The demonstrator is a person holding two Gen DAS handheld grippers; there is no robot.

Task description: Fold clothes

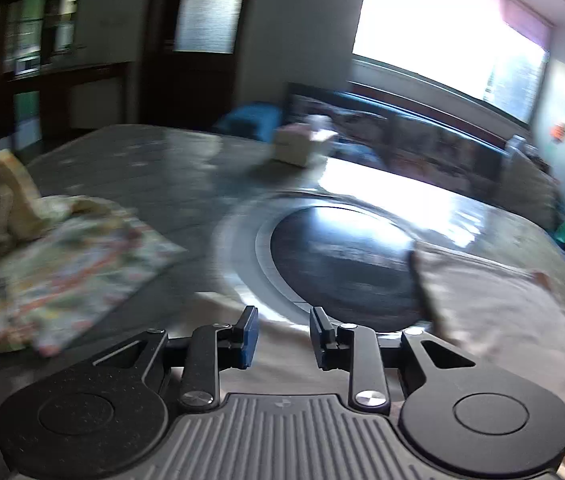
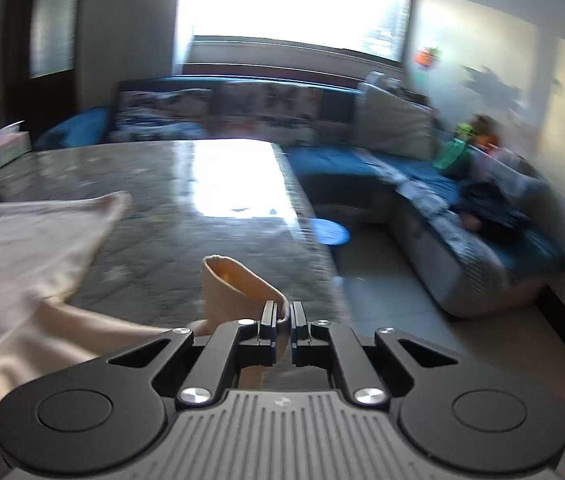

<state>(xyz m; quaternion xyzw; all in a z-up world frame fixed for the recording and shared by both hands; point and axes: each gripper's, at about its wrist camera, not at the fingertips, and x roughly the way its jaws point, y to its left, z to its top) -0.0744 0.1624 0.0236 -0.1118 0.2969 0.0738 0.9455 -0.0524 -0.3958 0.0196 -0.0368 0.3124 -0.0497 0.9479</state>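
The right tongs (image 2: 281, 314) are pinched almost fully together on a fold of the pale pink garment (image 2: 26, 264); a cuff-like loop of the cloth stands up just ahead of the tips, and the rest trails off to the left across the worktop (image 2: 210, 216). The left tongs (image 1: 283, 336) stand partly apart with nothing between the blue pads (image 1: 249, 340); the same pale garment lies flat directly beneath and to the right of them, one corner lapping over the dark round inset (image 1: 342, 264) just ahead. To the left of those tongs sits a patterned cloth (image 1: 62, 276) with a heap of yellowish fabric (image 1: 6, 200) behind it.

The main risk, as I judge it, is that only one end of the garment is held. If the right tongs pull while the left ones hold nothing, the cloth is likely to drag and bunch instead of folding along a clean line. The bite on the right also looks narrow, taken close to the edge of the fold, so a sharp tug could slip it free. That hold sits near the worktop's right edge, with floor beyond, so a dropped end might slide off. Both views are smeared with motion, which suggests quick hand movement; speed would make a crooked crease more likely. A wide sweep leftward could also disturb the patterned cloth.
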